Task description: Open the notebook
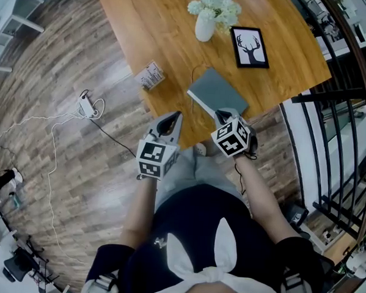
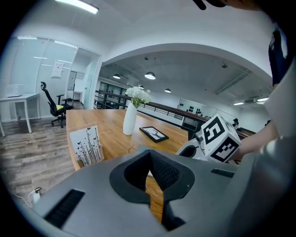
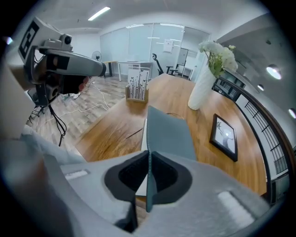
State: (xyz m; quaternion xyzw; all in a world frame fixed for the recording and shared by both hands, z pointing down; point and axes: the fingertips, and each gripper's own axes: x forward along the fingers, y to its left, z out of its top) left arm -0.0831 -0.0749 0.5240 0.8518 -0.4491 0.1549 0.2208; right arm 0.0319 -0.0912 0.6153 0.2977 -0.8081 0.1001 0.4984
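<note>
A grey-blue notebook (image 1: 215, 90) lies on the wooden table (image 1: 152, 31) near its front edge. My right gripper (image 1: 224, 116) is at the notebook's near edge, shut on the cover. In the right gripper view the cover (image 3: 167, 132) stands edge-on between the pads of the right gripper (image 3: 148, 173), raised off the white pages (image 3: 143, 134) beneath. My left gripper (image 1: 171, 121) hovers to the left of the notebook over the table edge, apart from it. In the left gripper view the left gripper (image 2: 150, 176) has its pads together with nothing between them.
A white vase of flowers (image 1: 205, 24) and a framed deer picture (image 1: 249, 47) stand behind the notebook. A small printed card stand (image 1: 151, 75) sits at the table's left edge. Cables (image 1: 87, 104) lie on the floor to the left; a black railing (image 1: 336, 132) runs along the right.
</note>
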